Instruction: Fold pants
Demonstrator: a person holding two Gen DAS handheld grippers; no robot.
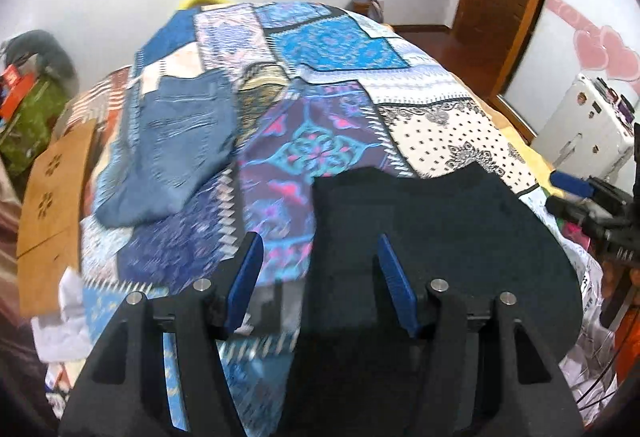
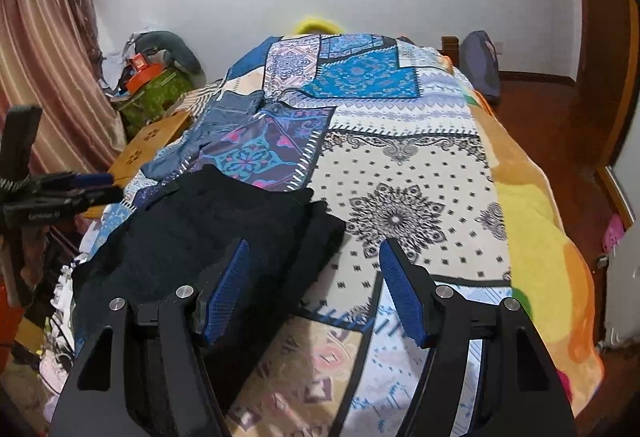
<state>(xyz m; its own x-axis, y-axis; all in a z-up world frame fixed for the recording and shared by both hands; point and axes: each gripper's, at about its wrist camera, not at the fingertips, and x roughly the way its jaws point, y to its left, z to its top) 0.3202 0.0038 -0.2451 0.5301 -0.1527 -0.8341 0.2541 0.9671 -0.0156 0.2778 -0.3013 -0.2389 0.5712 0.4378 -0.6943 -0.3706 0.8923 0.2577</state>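
Dark navy pants [image 1: 444, 237] lie folded on the patchwork bedspread [image 1: 304, 141] at the near edge of the bed; they also show in the right wrist view [image 2: 208, 237]. My left gripper [image 1: 318, 249] is open and empty, hovering above the pants' left edge. My right gripper [image 2: 314, 253] is open and empty, above the pants' right edge and the bedspread [image 2: 400, 165]. The right gripper shows at the right edge of the left wrist view [image 1: 576, 197]; the left gripper shows at the left of the right wrist view [image 2: 108, 187].
Folded blue jeans [image 1: 176, 153] lie on the bed's left side, also seen in the right wrist view [image 2: 224, 121]. A wooden board [image 1: 52, 189] stands beside the bed at left. A white case [image 1: 588, 125] stands at right. A yellow-orange blanket [image 2: 536, 229] covers the bed's right side.
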